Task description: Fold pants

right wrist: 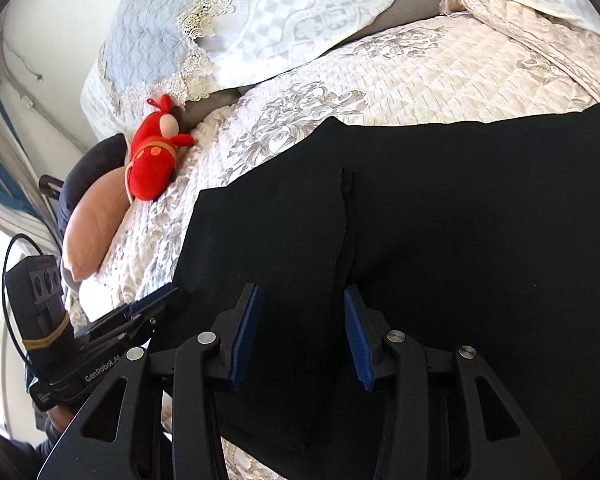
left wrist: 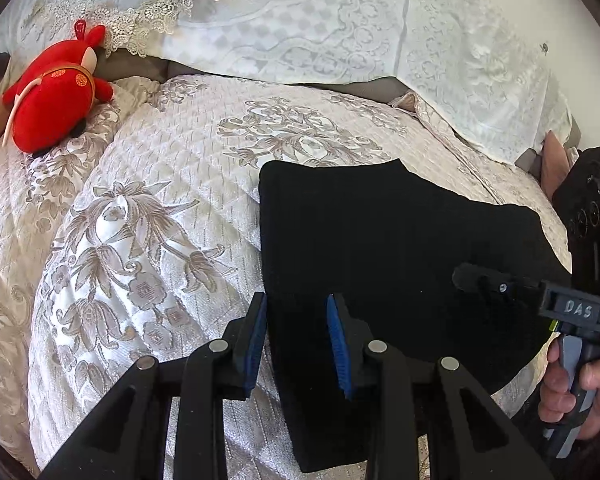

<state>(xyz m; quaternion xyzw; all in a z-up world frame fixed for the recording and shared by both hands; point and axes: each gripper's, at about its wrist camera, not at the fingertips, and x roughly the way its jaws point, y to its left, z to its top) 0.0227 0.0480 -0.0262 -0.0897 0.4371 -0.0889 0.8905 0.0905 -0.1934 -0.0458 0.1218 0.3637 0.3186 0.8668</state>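
Black pants [left wrist: 396, 264] lie folded on a quilted bed [left wrist: 152, 208].
Their long axis runs from the cameras towards the pillows [left wrist: 300, 32]; both hand-held grippers (left [left wrist: 298, 340], right [right wrist: 300, 336]) hover part-open, gripping nothing. A red plush toy [left wrist: 52, 100] sits nearby.

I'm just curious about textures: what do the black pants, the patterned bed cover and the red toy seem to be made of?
Black pants: matte woven cloth, probably; no sheen, a stitched seam shows.
Bed cover: quilted fabric with a satiny shine, seemingly jacquard; glossy woven flowers.
Red plush toy: soft fuzzy plush; rounded stuffed shape.
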